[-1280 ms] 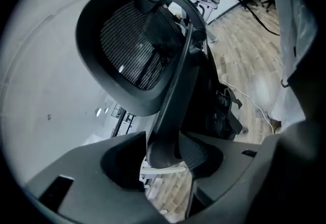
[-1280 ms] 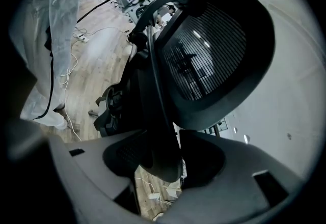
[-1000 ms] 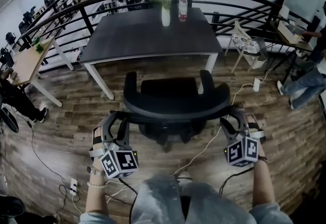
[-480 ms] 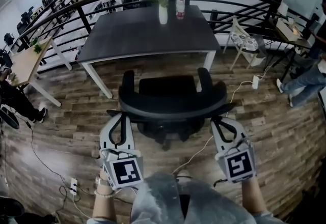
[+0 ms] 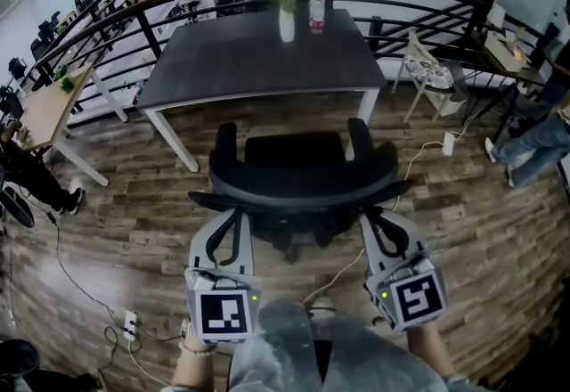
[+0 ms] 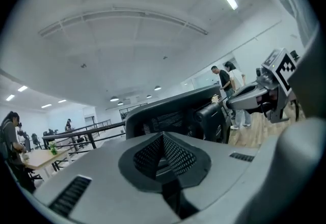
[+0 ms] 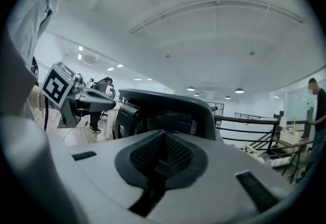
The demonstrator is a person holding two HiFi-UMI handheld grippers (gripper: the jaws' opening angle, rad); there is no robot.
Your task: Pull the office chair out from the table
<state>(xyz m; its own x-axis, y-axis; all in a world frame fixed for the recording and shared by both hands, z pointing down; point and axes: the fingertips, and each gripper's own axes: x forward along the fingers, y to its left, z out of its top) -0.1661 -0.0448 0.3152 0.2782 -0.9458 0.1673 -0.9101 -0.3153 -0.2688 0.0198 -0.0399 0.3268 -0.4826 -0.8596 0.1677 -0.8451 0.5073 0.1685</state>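
The black office chair point(image 5: 303, 172) stands on the wood floor with its back to me, its seat just short of the dark table point(image 5: 258, 61). My left gripper point(image 5: 235, 215) is shut and empty, its tips just under the left end of the backrest rim. My right gripper point(image 5: 374, 219) is shut and empty too, below the rim's right end. In the left gripper view the closed left gripper point(image 6: 163, 139) points at the backrest point(image 6: 173, 113), a short way off. In the right gripper view the right gripper point(image 7: 163, 136) likewise faces the backrest point(image 7: 168, 108). Neither touches the chair.
A white vase of flowers point(image 5: 286, 20) and a bottle point(image 5: 317, 14) stand at the table's far edge. A black railing point(image 5: 134, 3) curves behind it. A cable point(image 5: 343, 265) and a power strip point(image 5: 127, 325) lie on the floor. A stool point(image 5: 427, 78) stands right, people at both sides.
Both grippers went from open to shut, rolled so their marker cubes face up, and rose inward behind the backrest. The chair has hardly moved.
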